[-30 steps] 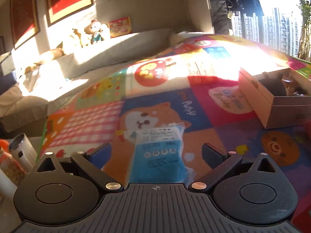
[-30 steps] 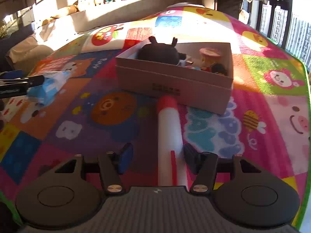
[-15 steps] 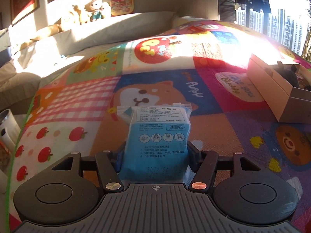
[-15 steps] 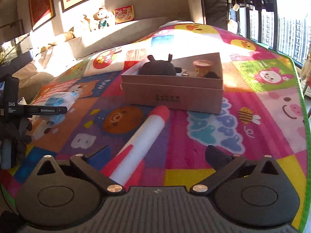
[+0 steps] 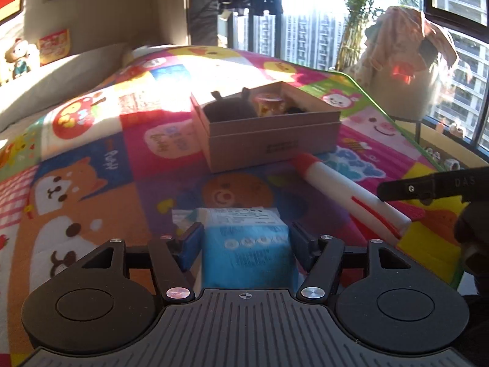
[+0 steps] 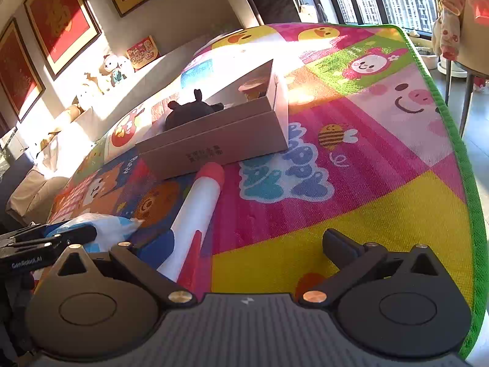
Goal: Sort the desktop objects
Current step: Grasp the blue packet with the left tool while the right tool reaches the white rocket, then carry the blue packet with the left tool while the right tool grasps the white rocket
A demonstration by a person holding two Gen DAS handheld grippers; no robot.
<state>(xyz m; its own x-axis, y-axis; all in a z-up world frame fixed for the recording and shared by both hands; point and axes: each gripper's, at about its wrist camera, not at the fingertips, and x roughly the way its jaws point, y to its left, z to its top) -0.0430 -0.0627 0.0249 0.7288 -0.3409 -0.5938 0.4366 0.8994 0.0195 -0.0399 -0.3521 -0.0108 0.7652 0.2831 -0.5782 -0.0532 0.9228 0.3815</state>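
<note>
My left gripper (image 5: 246,238) is shut on a blue tissue packet (image 5: 246,250). The pads touch both of its sides, and the jaws are opening slightly. The same gripper (image 6: 45,238) and packet (image 6: 101,226) show at the left of the right wrist view. Ahead stands an open cardboard box (image 5: 275,140) (image 6: 214,140) holding a black plush toy (image 5: 229,110) (image 6: 189,113) and a small orange figure (image 5: 269,104). A white tube with a red cap (image 5: 345,192) (image 6: 198,211) lies on the mat, pointing at the box. My right gripper (image 6: 244,241) (image 5: 428,186) is wide open, and the tube's near end lies by its left finger.
A colourful cartoon play mat (image 6: 366,214) covers the surface, and its green edge (image 6: 476,214) drops off at the right. A grey cushion ledge with soft toys (image 6: 116,67) runs along the far wall. A chair draped with clothes (image 5: 403,61) stands by the windows.
The left gripper closed on the blue packet and swung right with it to face the box. The right gripper opened wide, let the tube drop onto the mat, and rolled.
</note>
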